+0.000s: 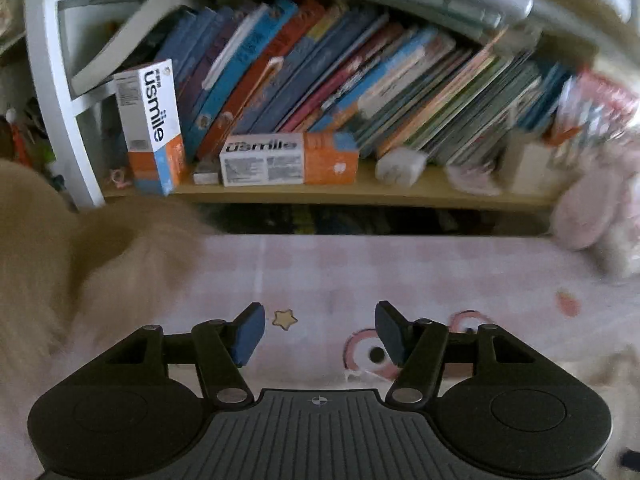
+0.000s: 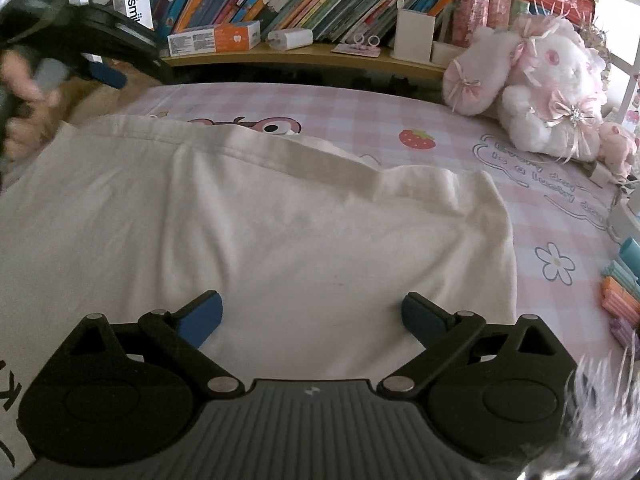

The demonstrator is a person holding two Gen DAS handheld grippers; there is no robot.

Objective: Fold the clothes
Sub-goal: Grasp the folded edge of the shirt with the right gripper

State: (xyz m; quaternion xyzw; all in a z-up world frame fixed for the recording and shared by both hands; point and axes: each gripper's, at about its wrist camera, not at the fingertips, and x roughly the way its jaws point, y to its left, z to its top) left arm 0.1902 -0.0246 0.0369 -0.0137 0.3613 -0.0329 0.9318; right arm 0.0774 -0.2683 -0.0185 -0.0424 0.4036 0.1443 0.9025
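A cream-white garment (image 2: 260, 232) lies spread on the pink checked bedsheet (image 2: 400, 112), with a folded band along its far edge. My right gripper (image 2: 311, 300) hovers over its near part, jaws wide open and nothing pressed between them. In the right wrist view the left gripper appears at the top left in a person's hand (image 2: 24, 92); one blue pad (image 2: 107, 74) shows beyond the garment's far left corner. My left gripper (image 1: 319, 312) is open over bare sheet (image 1: 400, 272) and holds nothing.
A wooden shelf (image 1: 360, 192) of leaning books and toothpaste boxes (image 1: 288, 158) runs behind the bed. A blurred beige soft mass (image 1: 60, 264) lies left. Pink plush toys (image 2: 552, 80) sit at the back right, and coloured pens (image 2: 620, 296) lie along the right edge.
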